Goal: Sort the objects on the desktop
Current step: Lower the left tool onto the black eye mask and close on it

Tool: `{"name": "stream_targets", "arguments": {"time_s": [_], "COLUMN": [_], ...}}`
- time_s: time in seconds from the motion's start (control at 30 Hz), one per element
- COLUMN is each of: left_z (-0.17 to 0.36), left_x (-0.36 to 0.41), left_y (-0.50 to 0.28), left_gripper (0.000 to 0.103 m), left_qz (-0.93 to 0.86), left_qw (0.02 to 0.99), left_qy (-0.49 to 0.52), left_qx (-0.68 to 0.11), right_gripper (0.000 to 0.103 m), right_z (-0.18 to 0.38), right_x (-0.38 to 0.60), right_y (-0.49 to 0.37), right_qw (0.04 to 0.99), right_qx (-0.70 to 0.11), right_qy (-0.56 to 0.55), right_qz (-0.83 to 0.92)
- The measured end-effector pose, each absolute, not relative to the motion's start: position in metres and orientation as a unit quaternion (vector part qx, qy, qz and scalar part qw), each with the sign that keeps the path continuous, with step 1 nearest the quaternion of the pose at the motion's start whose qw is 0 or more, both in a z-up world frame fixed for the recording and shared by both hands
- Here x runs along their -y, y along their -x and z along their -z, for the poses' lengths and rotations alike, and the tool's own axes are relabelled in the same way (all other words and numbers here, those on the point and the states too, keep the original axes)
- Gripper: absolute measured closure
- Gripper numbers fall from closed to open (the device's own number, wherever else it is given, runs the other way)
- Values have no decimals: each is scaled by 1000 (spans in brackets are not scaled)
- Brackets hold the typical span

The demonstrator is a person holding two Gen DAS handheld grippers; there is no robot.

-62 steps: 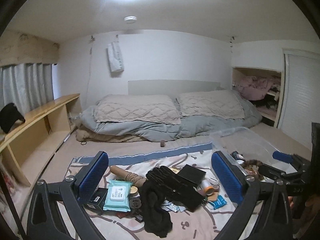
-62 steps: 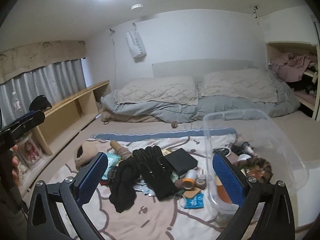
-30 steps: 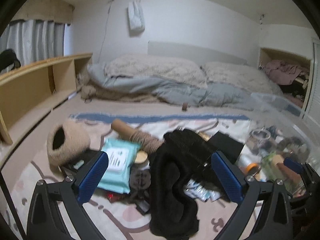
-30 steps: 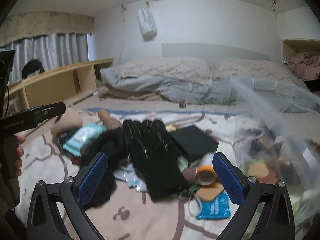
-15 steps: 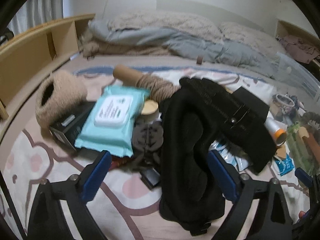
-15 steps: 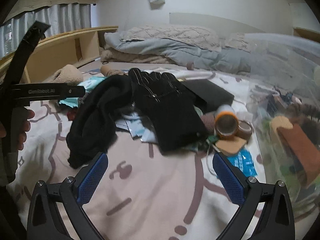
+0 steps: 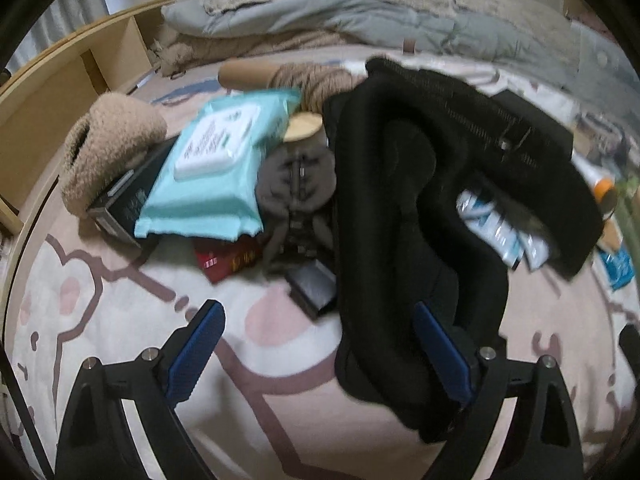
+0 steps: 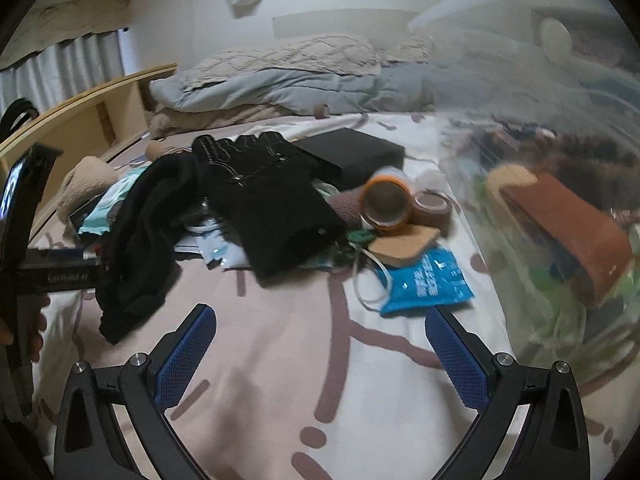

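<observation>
Clutter lies heaped on a patterned blanket (image 7: pixel 120 320), and the item nearest the left hand-held gripper (image 7: pixel 316 344) is a long black garment (image 7: pixel 400 240) draped from the pile toward the camera. Its lower end lies against the right-hand blue pad, which partly hides it, while the other pad stands clear over bare blanket; the jaws are wide and hold nothing. The likely step is to grasp this garment. To do it well, shift the left hand-held gripper toward the garment so that the fabric sits between both pads, then close on a thick fold, not a thin edge. Lift slowly, because a black glove (image 7: pixel 500 132) overlaps the upper part and could be dragged along. Beside the garment lie a teal wipes pack (image 7: pixel 216 160), a grey hair claw (image 7: pixel 296 184) and a red packet (image 7: pixel 228 260); keep the pads off these. The right hand-held gripper (image 8: pixel 320 344) hangs wide and empty over bare blanket, near a blue sachet (image 8: pixel 428 280) and an orange tape roll (image 8: pixel 386 204). A clear plastic bin (image 8: pixel 560 100), already holding several items, stands at the right as the probable destination.
</observation>
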State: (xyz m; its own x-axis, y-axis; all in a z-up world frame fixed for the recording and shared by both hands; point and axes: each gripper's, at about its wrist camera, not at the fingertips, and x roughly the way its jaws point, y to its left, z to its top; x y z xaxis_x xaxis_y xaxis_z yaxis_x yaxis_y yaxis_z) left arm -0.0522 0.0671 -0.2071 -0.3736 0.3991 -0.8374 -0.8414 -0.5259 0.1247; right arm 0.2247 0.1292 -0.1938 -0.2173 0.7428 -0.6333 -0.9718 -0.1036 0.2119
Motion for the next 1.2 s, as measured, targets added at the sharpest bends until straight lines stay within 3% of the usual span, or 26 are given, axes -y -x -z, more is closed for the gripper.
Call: {"name": "stream_targets", "arguments": {"time_s": [0.27,0.77,1.2], "left_z": [211,211,207], "left_x": [-55,-27,-23], "left_y": [37,13,28], "left_gripper": [8,8,6], "left_qz": [-776,-775,-776], "left_qw": [388,374,386], "left_qy": [374,380,417], "left_qx": [-329,-340,-274], "right_gripper": [0,0,0], "right_z": [207,201,199], "right_x": [-131,-138,-181], "right_y": [-223,-233,-226], "right_qw": [583,553,511], "right_qx": [-327,-359,-390], "right_qy": [204,170,193], "right_qz": [-715,-733,-742]}}
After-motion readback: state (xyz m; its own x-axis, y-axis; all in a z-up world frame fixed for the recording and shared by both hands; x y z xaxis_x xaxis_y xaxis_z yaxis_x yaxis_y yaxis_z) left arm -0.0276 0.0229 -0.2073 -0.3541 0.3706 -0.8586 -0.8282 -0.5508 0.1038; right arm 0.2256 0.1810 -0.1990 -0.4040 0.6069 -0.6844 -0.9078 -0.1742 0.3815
